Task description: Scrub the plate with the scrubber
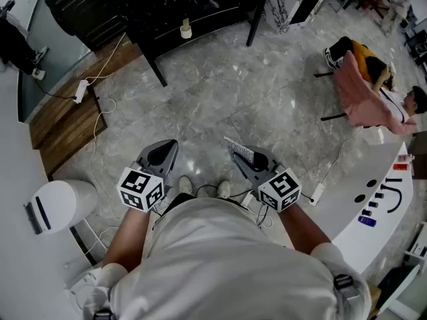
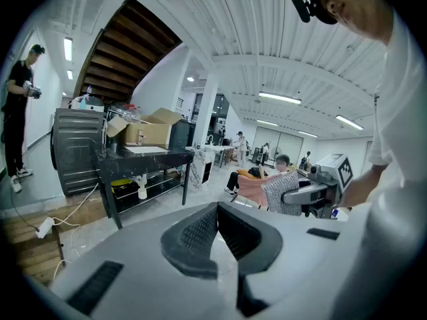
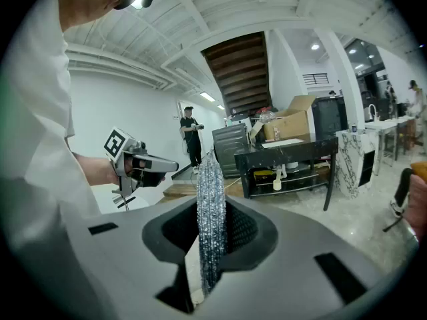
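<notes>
My right gripper (image 1: 235,153) is shut on a silver mesh scrubber (image 1: 240,149), held out in front of the person's body above the floor. In the right gripper view the scrubber (image 3: 211,199) stands on edge, pinched between the two dark pads, its top sticking out past the jaws. My left gripper (image 1: 169,147) hangs level with it on the left, shut with nothing between its pads (image 2: 200,229). In the left gripper view the scrubber (image 2: 281,191) shows at the right. The two grippers are apart. No plate shows in any view.
A black table (image 1: 200,12) stands ahead across the grey stone floor (image 1: 220,92). A white round bin (image 1: 60,205) is at the near left, a white counter (image 1: 380,199) at the right. A seated person (image 1: 370,89) is at the far right. Cables and a power strip (image 1: 80,91) lie by a wooden step.
</notes>
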The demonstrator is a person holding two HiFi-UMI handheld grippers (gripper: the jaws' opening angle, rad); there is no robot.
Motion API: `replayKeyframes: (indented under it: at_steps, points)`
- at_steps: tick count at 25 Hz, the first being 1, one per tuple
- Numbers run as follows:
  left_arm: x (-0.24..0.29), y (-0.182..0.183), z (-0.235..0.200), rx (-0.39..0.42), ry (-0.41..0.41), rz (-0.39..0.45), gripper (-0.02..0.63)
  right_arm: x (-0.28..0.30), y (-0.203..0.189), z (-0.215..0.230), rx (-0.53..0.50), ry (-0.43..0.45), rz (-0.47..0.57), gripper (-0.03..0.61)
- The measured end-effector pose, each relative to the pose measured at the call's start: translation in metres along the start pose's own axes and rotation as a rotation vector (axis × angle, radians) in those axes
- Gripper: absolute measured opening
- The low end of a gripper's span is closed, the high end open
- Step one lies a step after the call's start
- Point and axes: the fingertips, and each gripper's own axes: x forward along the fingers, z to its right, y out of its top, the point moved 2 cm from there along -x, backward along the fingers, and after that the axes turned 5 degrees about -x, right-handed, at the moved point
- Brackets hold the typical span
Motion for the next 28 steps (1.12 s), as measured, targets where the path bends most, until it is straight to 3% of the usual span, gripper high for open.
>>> replayKeyframes:
  at_steps: [9, 15, 21, 28]
  points:
    - [-0.052, 0.003, -0.077, -0.011, 0.019, 0.027, 0.011, 0.072, 0.037, -0.046, -0.051, 0.005, 0.000, 0.077]
    - [-0.074, 0.002, -0.129, -0.036, 0.009, 0.034, 0.054, 0.107, 0.056, -0.059, 0.002, -0.017, 0.025, 0.077]
    - [-0.060, 0.018, -0.163, -0.053, 0.002, 0.041, 0.067, 0.124, 0.068, -0.033, 0.021, -0.068, 0.019, 0.077]
    - [0.018, 0.064, -0.203, -0.057, 0.012, 0.058, 0.067, 0.170, 0.084, 0.053, 0.055, -0.067, 0.035, 0.077]
